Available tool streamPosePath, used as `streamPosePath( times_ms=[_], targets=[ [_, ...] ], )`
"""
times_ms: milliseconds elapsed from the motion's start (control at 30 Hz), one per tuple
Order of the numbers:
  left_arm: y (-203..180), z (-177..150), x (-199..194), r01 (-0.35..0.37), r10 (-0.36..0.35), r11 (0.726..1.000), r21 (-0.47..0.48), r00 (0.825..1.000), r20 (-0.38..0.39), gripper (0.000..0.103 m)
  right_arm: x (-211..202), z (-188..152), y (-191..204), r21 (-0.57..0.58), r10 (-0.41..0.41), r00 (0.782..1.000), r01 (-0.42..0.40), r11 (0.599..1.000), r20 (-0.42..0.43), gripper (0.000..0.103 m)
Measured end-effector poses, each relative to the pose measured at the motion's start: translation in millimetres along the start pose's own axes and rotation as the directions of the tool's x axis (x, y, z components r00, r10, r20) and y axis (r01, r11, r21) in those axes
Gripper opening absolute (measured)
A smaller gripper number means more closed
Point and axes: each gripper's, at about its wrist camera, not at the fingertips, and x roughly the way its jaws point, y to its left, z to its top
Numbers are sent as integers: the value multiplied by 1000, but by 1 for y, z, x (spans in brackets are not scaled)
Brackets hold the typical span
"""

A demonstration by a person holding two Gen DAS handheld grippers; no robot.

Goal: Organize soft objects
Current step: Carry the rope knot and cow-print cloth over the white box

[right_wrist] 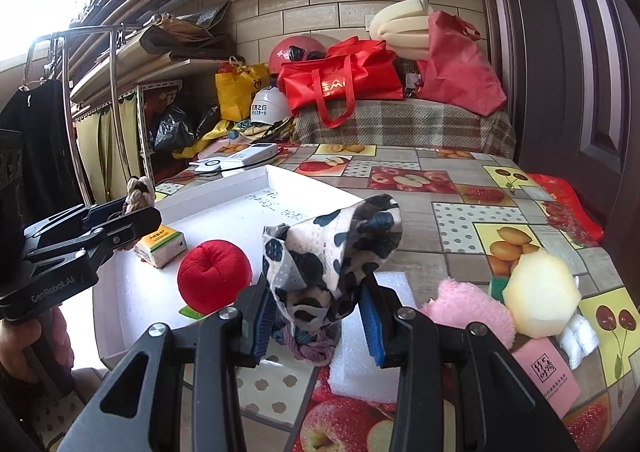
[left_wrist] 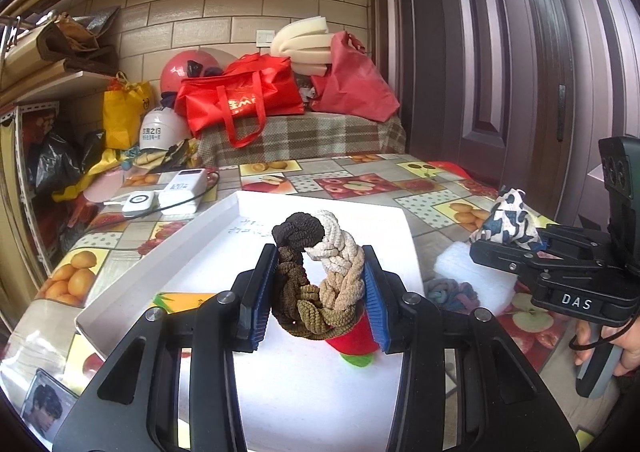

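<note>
- Left tool (left_wrist: 320,292) pinching the braided rope (left_wrist: 320,276) above the white tray (left_wrist: 132,284); right tool (right_wrist: 320,316) clamped on the spotted cloth (right_wrist: 332,252), beside the tray
- Red plush apple (right_wrist: 214,276) and small box (right_wrist: 160,246) already in; pink plush (right_wrist: 472,312), sponge (right_wrist: 540,296) waiting on the bench (right_wrist: 452,228)

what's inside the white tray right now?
In the white tray: a red plush apple and a small green-and-white box. The left gripper hangs over it holding a braided rope, hiding some of the floor.

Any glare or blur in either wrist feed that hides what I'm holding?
Left wrist view: even light, braided rope sharp, only fisheye bending at the edges. Right wrist view: window glare blows out the top left corner, yet the spotted cloth stays clear; the white tray looks bright but readable.
</note>
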Motion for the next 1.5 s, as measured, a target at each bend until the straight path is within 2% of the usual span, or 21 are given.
streamPosePath(
  times_ms=[267,667,900,1033,1133,1300,1500],
  targets=[
    [22,2,14,-69,68,996,-51,998,-20,40,11,5,7,-8,1,1000,-1,1000,1,38],
    [36,6,32,-130,127,988,-81,991,-51,40,50,23,6,84,8,1000,-8,996,4,38],
    [45,9,44,-136,127,984,-112,988,-85,40,72,31,11,92,-3,1000,4,996,-20,38],
    [38,11,48,-151,145,986,-69,986,-82,40,81,34,16,81,-14,999,17,997,-35,38],
    [34,11,47,-142,139,989,-42,988,-68,40,86,36,22,68,-18,999,21,997,-44,38],
    [29,13,36,-106,106,994,-31,994,1,40,95,39,28,35,-22,997,24,999,-69,38],
    [40,15,51,-120,114,988,-98,991,-70,42,108,41,23,69,-25,993,33,997,-111,40]
  ],
)
